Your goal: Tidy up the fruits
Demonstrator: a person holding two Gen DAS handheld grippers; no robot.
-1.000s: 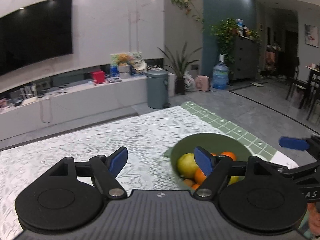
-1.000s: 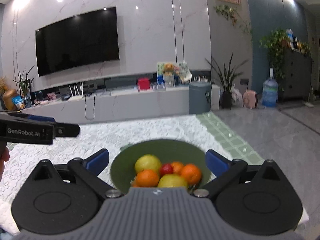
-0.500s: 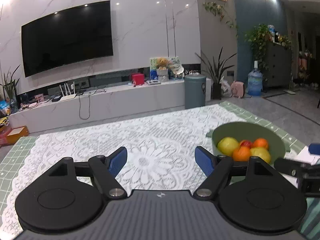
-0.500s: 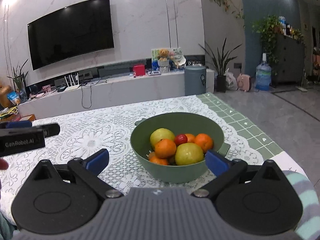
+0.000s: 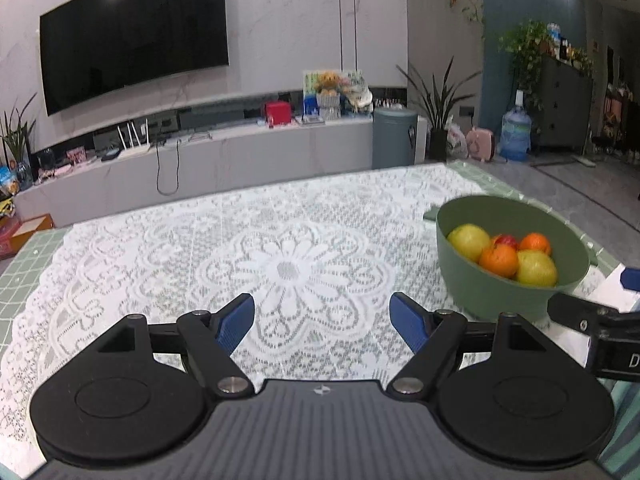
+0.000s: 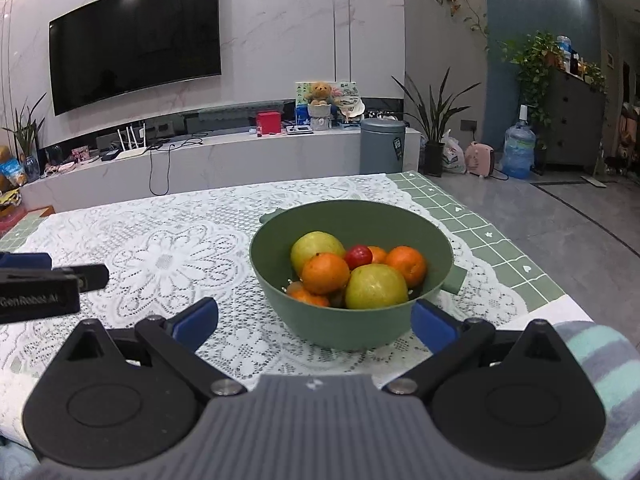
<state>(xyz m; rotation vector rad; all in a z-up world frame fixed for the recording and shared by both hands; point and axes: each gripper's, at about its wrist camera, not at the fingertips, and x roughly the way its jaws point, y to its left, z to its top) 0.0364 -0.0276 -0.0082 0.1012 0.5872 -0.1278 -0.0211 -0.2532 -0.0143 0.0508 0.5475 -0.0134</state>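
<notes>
Right wrist view: the green bowl (image 6: 352,280) sits dead ahead on the lace tablecloth (image 6: 168,256), framed between the blue finger pads.
Fruit: all of it lies heaped inside the bowl, with two yellow-green fruits (image 6: 376,286), several oranges (image 6: 325,273) and one small red fruit (image 6: 359,256); none shows on the cloth.
Right gripper (image 6: 314,322): spread wide and holding nothing, low and just short of the bowl's near wall, lined up on it as though the bowl were its concern.
Left gripper (image 5: 322,322): also spread and empty, held over the bare flower pattern of the cloth with the bowl (image 5: 512,256) off to its right.
Bowl placement: toward the right end of the table, near the green checked border (image 6: 480,232).
Stage, as a judgement: fruit gathered in the bowl fits a finished sort, or a bowl yet to be emptied and sorted; the pictures do not settle which.
</notes>
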